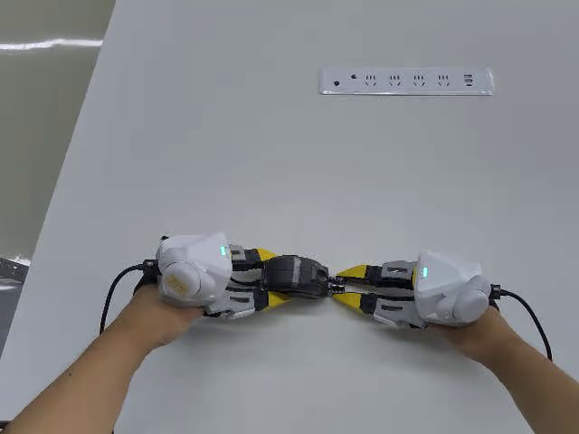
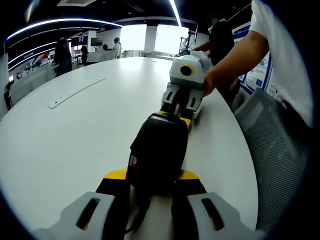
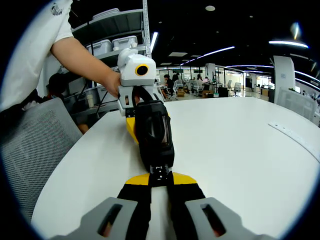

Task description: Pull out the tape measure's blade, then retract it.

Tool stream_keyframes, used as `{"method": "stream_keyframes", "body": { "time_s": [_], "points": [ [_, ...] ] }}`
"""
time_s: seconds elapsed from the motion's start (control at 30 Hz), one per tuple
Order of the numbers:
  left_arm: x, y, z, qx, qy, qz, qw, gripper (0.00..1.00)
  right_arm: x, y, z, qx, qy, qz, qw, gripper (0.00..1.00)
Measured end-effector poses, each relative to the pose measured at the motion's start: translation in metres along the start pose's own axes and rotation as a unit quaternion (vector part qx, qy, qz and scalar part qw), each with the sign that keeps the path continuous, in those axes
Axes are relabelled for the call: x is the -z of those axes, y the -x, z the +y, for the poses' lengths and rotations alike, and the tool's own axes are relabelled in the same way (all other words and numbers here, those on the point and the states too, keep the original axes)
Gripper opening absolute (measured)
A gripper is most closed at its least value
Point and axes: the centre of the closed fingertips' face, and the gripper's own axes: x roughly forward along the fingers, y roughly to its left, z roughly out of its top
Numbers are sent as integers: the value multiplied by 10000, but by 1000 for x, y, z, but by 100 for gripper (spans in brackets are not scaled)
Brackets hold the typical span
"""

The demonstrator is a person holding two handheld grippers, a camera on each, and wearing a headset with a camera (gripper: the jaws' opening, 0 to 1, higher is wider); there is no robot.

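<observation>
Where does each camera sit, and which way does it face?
Head view: on the headset, facing down at the white table; both forearms, left gripper, right gripper, black plastic tape measure between.
Left gripper view: on the left gripper, facing along its fingers, past the tape measure to the right gripper.
Right gripper view: reversed, towards the left gripper.
All share the tape measure.

tape measure is reading black to dark grey, with a small red mark on its side in the left gripper view. left gripper and right gripper are both showing white shells, grey panels and black jaws with yellow tips; each is glowing a small cyan-green light. table is looking plain white, no pattern. power strip is showing white with a row of dark socket holes. cable is showing black. chair mesh is reading grey, fine weave. shirt is showing white.
</observation>
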Motion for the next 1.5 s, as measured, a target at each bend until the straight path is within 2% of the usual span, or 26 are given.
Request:
{"method": "stream_keyframes", "body": {
  "time_s": [0.9,1.5],
  "points": [
    [1,0,1,-4,17,-24,10000,27,7,17,-3,46,-95,33,9999,12],
    [0,0,0,-1,10,-18,10000,27,16,41,-5,147,-214,38,9997,12]
  ]
}}
